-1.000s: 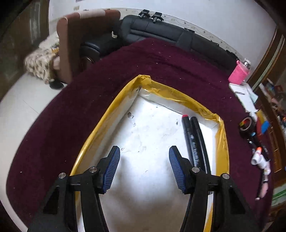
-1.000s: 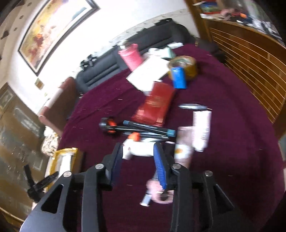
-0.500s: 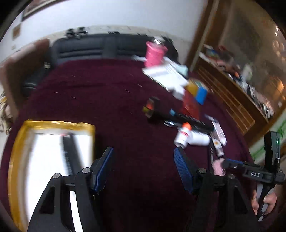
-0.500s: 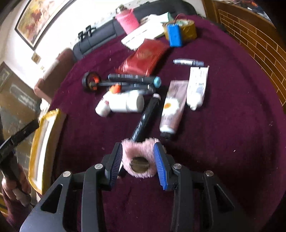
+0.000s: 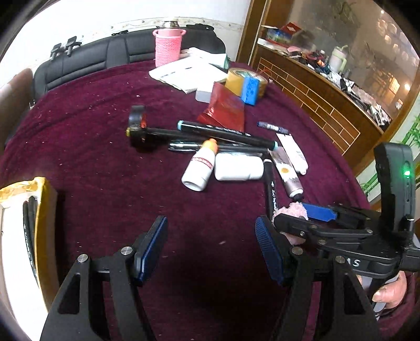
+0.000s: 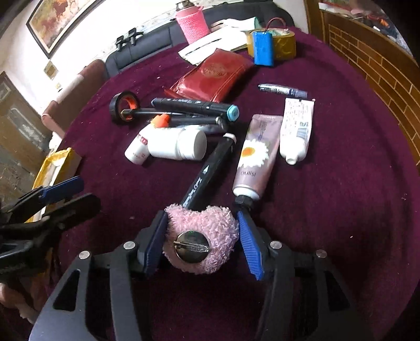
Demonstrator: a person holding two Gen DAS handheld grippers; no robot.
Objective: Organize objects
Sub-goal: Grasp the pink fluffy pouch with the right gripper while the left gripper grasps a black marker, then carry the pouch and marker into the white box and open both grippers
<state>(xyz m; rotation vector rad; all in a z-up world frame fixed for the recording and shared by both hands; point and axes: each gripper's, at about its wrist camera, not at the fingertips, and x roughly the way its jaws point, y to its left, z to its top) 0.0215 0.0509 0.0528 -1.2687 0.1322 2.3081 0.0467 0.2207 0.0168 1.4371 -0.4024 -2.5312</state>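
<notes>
A pink fluffy brooch (image 6: 200, 241) with a round metal pin back lies between the blue pads of my right gripper (image 6: 202, 240); the jaws are around it and look closed on its sides. It rests over the end of a black marker (image 6: 210, 173). My left gripper (image 5: 211, 249) is open and empty above bare cloth. The yellow-rimmed white tray (image 5: 39, 209) with two black markers in it is at the far left. In the left wrist view the right gripper (image 5: 309, 217) reaches in from the right, with the brooch (image 5: 291, 209) under it.
On the maroon tablecloth (image 5: 105, 170) lie white bottles (image 6: 176, 144), hand-cream tubes (image 6: 256, 157), more markers (image 6: 194, 105), a black tape roll (image 6: 124, 105), a red pouch (image 6: 212, 76), a blue battery (image 6: 262, 49), papers and a pink cup (image 6: 191, 22). A wooden railing stands on the right.
My left gripper swung from over the tray to the middle of the table. My right gripper came down onto the pink brooch and now has it between its pads.
</notes>
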